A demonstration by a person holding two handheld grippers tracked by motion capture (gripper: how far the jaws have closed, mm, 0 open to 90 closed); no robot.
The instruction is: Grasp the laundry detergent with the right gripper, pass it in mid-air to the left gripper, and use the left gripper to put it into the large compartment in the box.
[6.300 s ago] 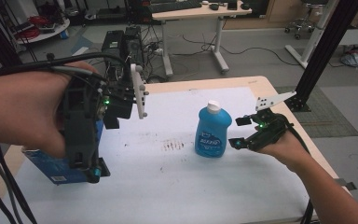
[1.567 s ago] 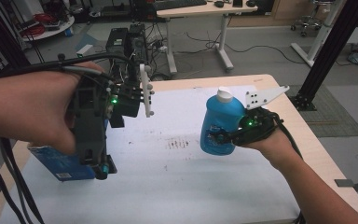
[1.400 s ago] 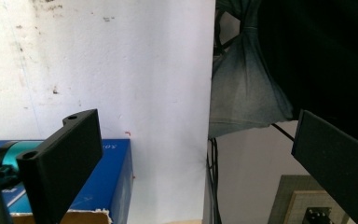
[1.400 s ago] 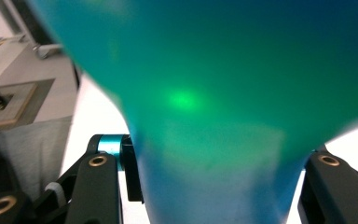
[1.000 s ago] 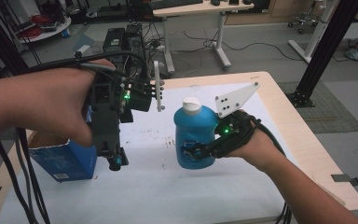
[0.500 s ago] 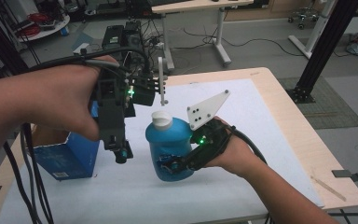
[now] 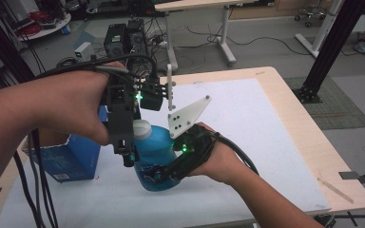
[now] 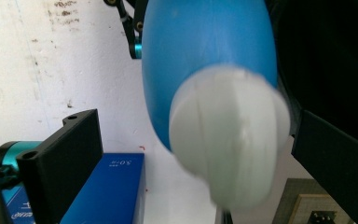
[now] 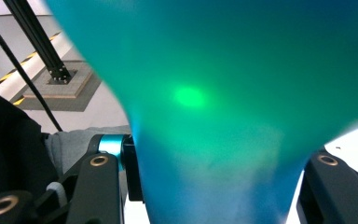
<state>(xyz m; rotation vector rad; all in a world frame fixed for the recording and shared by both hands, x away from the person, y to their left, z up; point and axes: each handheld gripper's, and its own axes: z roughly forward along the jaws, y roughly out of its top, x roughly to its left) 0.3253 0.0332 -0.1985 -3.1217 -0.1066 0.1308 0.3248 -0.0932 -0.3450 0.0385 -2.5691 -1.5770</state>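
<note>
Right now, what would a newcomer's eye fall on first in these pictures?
The blue bottle with its white cap, gripped low on its body by the right gripper near the middle of the white table. Next, the left gripper, its black jaws open on either side of the cap. A blue box stands at the table's left edge.

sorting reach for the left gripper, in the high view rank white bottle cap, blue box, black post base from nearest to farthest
1. white bottle cap, right beside the left gripper.
2. blue box, at the table's left edge.
3. black post base, far right on the floor.
</note>
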